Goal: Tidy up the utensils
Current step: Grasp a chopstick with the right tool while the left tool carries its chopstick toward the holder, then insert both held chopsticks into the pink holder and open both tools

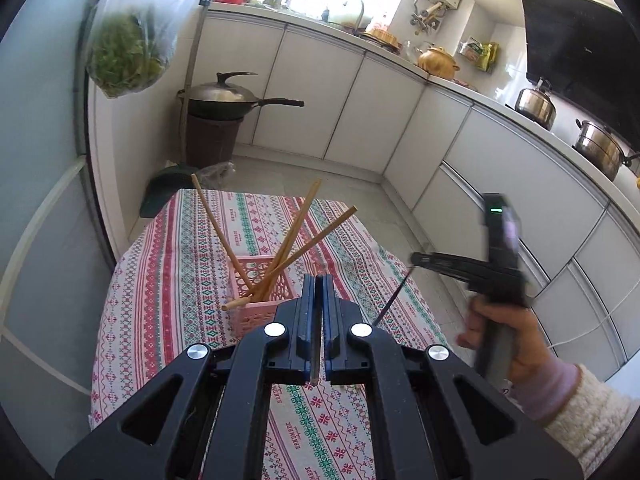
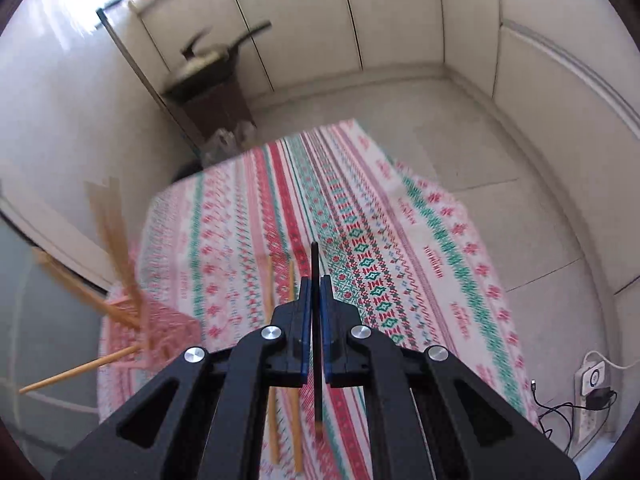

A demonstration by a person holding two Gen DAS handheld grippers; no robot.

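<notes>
A pink lattice basket [image 1: 260, 300] stands on the patterned tablecloth [image 1: 160, 280] and holds several wooden chopsticks [image 1: 294, 236] leaning outward. My left gripper [image 1: 319, 280] is just behind the basket, shut on a thin dark stick [image 1: 315, 360] that runs between its pads. My right gripper [image 2: 316, 282] is shut on a black chopstick [image 2: 315, 264] above the cloth; it also shows in the left wrist view [image 1: 414, 258] to the right, with the black chopstick [image 1: 390, 302] hanging from it. Two wooden chopsticks [image 2: 294, 400] lie on the cloth under the right gripper. The basket [image 2: 168, 328] is blurred at the left.
White cabinets [image 1: 360, 100] wrap around the room, with pots [image 1: 536, 104] on the counter. A lidded wok [image 1: 228, 96] sits on a dark bin beyond the table's far edge. A bag of greens [image 1: 124, 52] hangs at upper left. A power strip [image 2: 592, 380] lies on the floor.
</notes>
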